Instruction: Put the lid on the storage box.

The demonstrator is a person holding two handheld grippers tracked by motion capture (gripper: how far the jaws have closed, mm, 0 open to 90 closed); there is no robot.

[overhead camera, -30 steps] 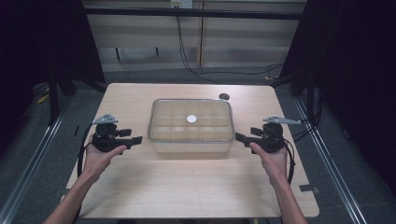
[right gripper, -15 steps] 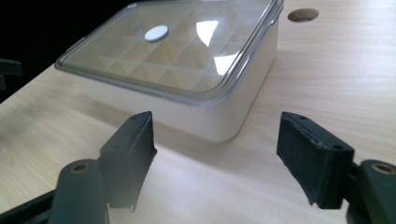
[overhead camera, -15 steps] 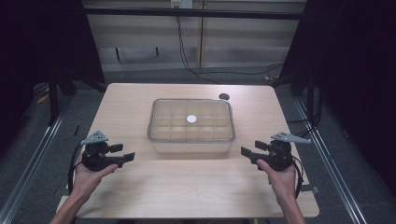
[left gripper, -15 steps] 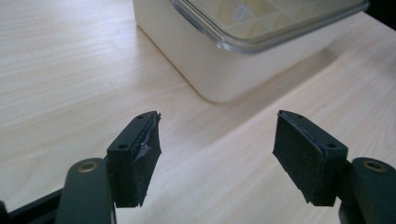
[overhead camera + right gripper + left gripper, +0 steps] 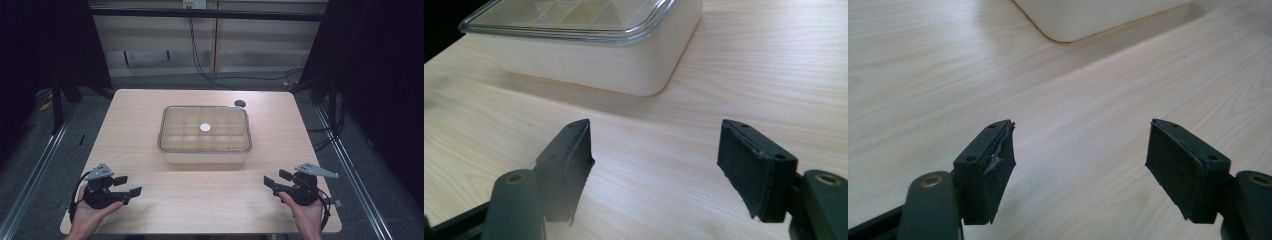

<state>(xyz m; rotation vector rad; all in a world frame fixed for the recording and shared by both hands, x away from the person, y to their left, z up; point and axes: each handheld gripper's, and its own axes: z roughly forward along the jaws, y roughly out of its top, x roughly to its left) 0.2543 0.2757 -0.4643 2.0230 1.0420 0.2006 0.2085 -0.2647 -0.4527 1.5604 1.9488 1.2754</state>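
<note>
Two tongs: left tongs (image 5: 131,190) and right tongs (image 5: 269,181) sit at the near corners of the tabletop (image 5: 200,200), each with jaws wide apart and nothing between them.
Change: both hands have drawn back toward the near edge; the left jaws have just opened further.
Box: the lidded compartment box (image 5: 205,134) rests mid-tabletop, well apart from both.
Meaning: released, so the handling looks finished or paused.
Far: a small dark disc (image 5: 240,103) lies behind the box.
</note>
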